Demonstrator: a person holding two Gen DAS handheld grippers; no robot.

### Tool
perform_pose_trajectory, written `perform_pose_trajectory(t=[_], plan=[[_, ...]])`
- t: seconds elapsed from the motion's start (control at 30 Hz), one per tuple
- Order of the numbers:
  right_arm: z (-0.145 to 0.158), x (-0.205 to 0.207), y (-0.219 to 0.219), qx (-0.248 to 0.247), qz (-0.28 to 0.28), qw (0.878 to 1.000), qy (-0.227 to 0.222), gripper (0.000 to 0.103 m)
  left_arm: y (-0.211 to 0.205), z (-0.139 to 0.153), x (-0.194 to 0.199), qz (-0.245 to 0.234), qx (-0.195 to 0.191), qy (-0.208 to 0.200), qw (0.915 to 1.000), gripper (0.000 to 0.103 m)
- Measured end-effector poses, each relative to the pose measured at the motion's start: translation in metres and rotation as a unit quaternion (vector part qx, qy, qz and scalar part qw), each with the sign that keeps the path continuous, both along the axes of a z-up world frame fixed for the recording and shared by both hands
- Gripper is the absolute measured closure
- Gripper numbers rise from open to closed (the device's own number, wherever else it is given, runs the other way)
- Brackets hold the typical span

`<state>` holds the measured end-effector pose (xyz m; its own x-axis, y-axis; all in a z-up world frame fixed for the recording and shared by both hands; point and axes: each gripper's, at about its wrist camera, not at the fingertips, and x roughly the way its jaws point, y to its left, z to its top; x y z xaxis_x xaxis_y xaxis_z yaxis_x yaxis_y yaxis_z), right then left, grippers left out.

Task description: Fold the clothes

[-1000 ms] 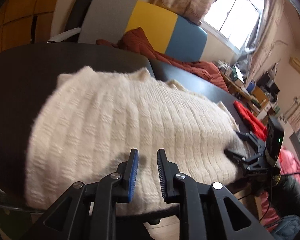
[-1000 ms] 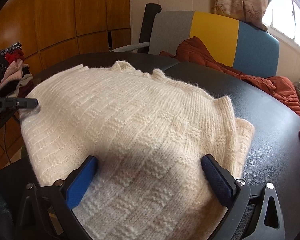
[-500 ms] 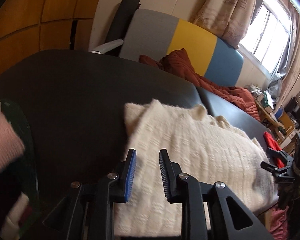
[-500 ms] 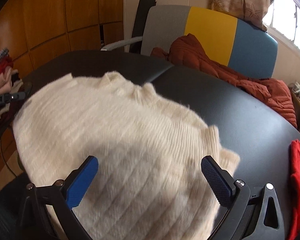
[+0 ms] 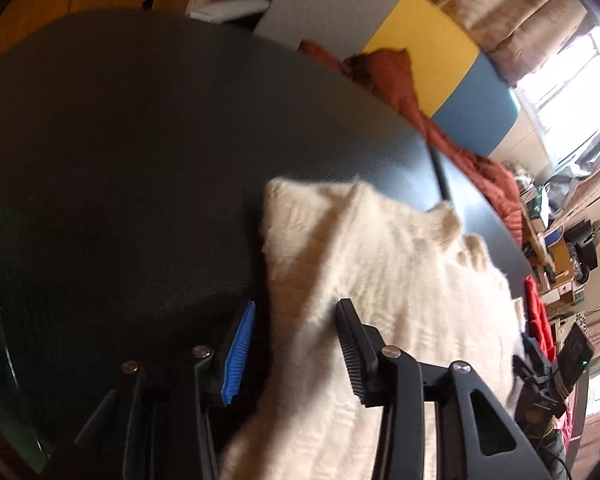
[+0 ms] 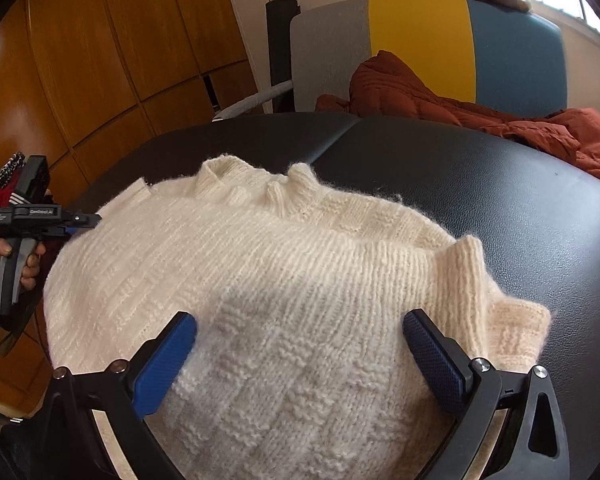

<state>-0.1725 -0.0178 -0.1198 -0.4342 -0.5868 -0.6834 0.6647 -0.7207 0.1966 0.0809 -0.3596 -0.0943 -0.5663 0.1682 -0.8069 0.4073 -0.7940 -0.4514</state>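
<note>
A cream knitted sweater (image 6: 284,280) lies folded on the black table (image 6: 520,208), collar toward the far side; it also shows in the left wrist view (image 5: 384,280). My right gripper (image 6: 300,356) is wide open just above the sweater's near part, holding nothing. My left gripper (image 5: 294,350) is open at the sweater's left edge, with the edge lying between its jaws; it also shows at the left of the right wrist view (image 6: 82,220). The sweater's near hem is hidden under the grippers.
A rust-red garment (image 6: 440,100) lies at the table's far edge against a grey, yellow and blue chair back (image 6: 420,48). A red cloth (image 5: 538,320) lies at the table's right. A pile of clothes (image 6: 0,184) sits at the left.
My left gripper swung left off the sweater's top to its left edge and opened wider. My right gripper stayed open over the sweater, which has settled flat.
</note>
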Motion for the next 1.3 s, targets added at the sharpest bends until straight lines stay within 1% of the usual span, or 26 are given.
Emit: perform_pose_trajectory(t=[0.2,0.3,0.33,0.37,0.4,0.43,0.47,0.6,0.8,0.87,1.03,1.13,1.23,1.3], plan=[[-0.001,0.000,0.002,-0.007,0.000,1.000,-0.001,0.000,0.001,-0.003,0.003,-0.031,0.008,0.007,0.9995,0.058],[0.000,0.000,0.004,-0.009,0.000,1.000,-0.001,0.000,0.000,-0.005,0.002,-0.036,0.019,0.008,0.9991,0.058],[-0.001,0.000,0.004,-0.010,0.000,1.000,-0.001,0.000,0.002,-0.005,0.001,-0.043,0.025,0.011,0.9987,0.061],[-0.001,-0.001,0.005,-0.011,0.001,1.000,-0.001,0.000,0.004,-0.006,-0.001,-0.051,0.035,0.013,0.9980,0.068],[-0.001,0.000,0.005,-0.011,0.001,1.000,-0.002,0.000,0.006,-0.007,-0.003,-0.058,0.045,0.015,0.9972,0.071],[-0.001,0.000,0.005,-0.011,0.001,1.000,-0.002,0.000,0.009,-0.008,-0.004,-0.061,0.046,0.018,0.9969,0.077],[-0.001,-0.001,0.006,-0.011,0.000,1.000,-0.002,0.000,0.011,-0.009,-0.005,-0.060,0.049,0.022,0.9968,0.079],[-0.001,0.000,0.006,-0.011,0.000,1.000,-0.003,0.000,0.012,-0.010,-0.001,-0.037,0.060,0.037,0.9968,0.083],[0.001,0.001,0.004,-0.005,0.001,1.000,-0.005,0.000,-0.004,-0.001,0.001,0.032,0.074,0.063,0.9947,0.088],[0.005,0.003,0.001,0.004,0.012,1.000,-0.006,0.000,-0.007,0.002,-0.002,0.039,0.069,0.064,0.9948,0.089],[0.026,0.016,0.009,0.002,0.073,0.997,-0.008,0.000,-0.012,0.018,-0.009,0.052,0.060,0.067,0.9946,0.090],[0.037,0.025,0.020,0.008,0.102,0.995,-0.005,0.000,-0.011,0.029,-0.011,0.044,0.053,0.067,0.9953,0.090],[0.035,0.031,0.027,0.022,0.132,0.991,-0.015,0.001,-0.008,0.046,-0.012,0.033,0.065,0.083,0.9939,0.090],[0.024,0.033,0.030,0.045,0.138,0.989,-0.024,0.003,0.001,0.059,-0.013,0.022,0.075,0.099,0.9920,0.090]])
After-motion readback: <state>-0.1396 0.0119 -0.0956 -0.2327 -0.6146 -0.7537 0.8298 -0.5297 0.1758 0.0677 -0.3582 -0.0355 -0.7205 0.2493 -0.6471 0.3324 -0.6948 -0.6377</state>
